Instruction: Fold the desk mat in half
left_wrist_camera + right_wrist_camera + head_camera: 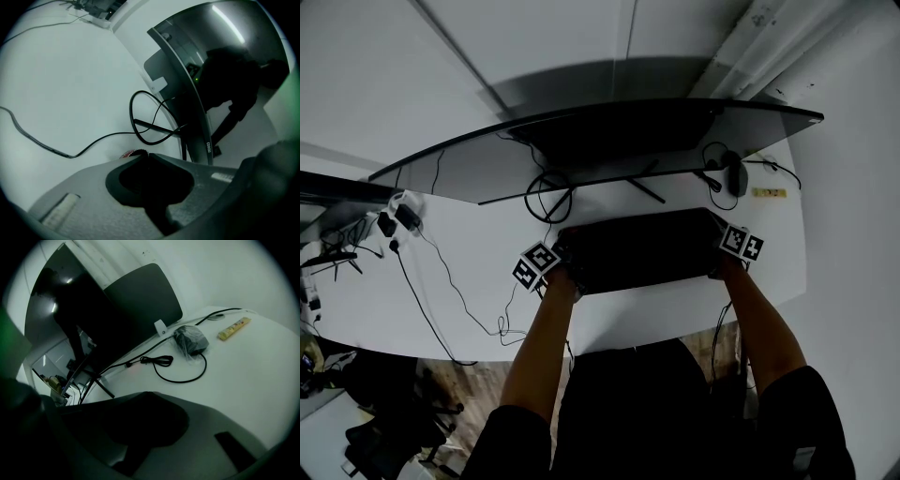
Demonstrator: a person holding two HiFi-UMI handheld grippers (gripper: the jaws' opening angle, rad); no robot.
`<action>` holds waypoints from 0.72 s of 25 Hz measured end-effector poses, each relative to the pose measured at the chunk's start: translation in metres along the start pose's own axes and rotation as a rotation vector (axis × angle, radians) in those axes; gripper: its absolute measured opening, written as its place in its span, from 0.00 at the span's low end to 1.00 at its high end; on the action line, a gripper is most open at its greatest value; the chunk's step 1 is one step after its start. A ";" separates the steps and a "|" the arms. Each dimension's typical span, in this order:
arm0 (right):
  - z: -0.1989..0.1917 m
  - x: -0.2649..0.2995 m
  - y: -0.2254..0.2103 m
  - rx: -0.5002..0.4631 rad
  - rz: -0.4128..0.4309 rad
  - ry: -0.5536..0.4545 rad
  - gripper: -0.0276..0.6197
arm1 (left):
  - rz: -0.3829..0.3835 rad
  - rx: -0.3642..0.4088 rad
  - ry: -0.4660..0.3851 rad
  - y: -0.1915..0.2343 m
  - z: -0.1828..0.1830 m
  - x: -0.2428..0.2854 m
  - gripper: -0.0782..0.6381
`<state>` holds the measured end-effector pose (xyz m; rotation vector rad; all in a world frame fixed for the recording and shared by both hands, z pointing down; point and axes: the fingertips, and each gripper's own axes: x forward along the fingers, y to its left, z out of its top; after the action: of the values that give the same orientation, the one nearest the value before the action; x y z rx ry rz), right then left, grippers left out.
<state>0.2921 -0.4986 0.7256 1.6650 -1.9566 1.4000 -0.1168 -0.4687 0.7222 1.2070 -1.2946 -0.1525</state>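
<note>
The dark desk mat point(642, 248) lies flat on the white desk point(441, 309), just in front of the curved monitor point(609, 141). My left gripper point(558, 267) is at the mat's left end and my right gripper point(722, 255) at its right end. In the left gripper view the jaws of the left gripper point(143, 155) meet tip to tip over white desk. The right gripper point(147, 393) also has its jaws together. No mat shows between either pair, and the head view does not show whether an edge is pinched.
A looped black cable point(548, 199) point(150, 117) lies by the monitor stand. A dark wrapped device point(734, 173) point(190, 339) with its cord and a yellow strip point(769, 192) point(233, 328) sit at the right rear. Plugs and wires point(398, 220) trail over the left side.
</note>
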 end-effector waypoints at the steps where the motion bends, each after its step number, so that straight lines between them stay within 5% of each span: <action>1: 0.001 0.000 0.001 -0.006 -0.001 -0.002 0.04 | 0.001 0.003 -0.003 0.001 0.000 0.000 0.15; 11: 0.015 -0.021 0.025 0.052 0.051 -0.099 0.04 | -0.014 0.100 0.026 -0.005 0.000 -0.004 0.21; 18: 0.007 -0.056 0.053 0.038 0.130 -0.121 0.04 | 0.000 0.158 -0.009 0.000 0.019 -0.028 0.36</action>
<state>0.2686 -0.4728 0.6564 1.7035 -2.1528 1.4192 -0.1414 -0.4608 0.7009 1.3419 -1.3337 -0.0563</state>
